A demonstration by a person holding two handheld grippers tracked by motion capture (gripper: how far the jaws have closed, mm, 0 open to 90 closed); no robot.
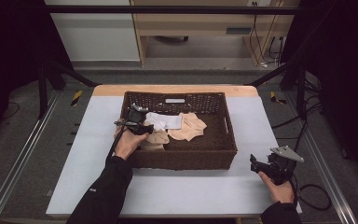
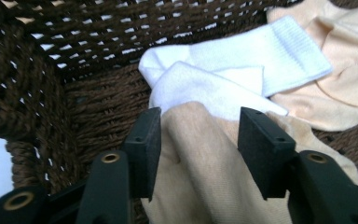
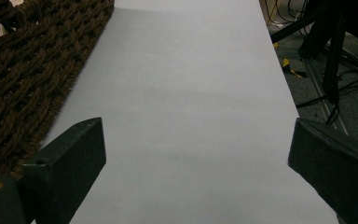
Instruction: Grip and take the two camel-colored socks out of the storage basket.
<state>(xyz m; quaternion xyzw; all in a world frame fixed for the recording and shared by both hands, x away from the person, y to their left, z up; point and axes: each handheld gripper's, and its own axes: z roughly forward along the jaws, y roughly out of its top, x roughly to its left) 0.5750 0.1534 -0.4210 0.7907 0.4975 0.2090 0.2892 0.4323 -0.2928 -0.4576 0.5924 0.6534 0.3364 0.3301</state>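
Closest to me, the right claw [image 1: 257,164] sits low over the near right corner of the bench [image 1: 177,191], well apart from everything. Its jaws are spread wide with nothing but bare white bench top between them, and the basket wall runs along off to its left side in the right gripper view.

Further in, the left claw [image 1: 140,125] is down inside the brown wicker basket [image 1: 186,158], at its left end. In the left gripper view a beige sock [image 2: 200,163] lies right between the jaws, bunched up under them. The jaws are partway in, not wide, not clamped. From what I can see the pads stand just beside the cloth on either side with a sliver of a gap, so it's straddling the sock rather than pinching it.

Just past the tips of that claw there's a white sock [image 2: 242,70], folded over, touching the beige one. Beyond that and off to the right lies another beige sock [image 1: 189,126], spread flat on the basket floor, overlapping the white one's edge.
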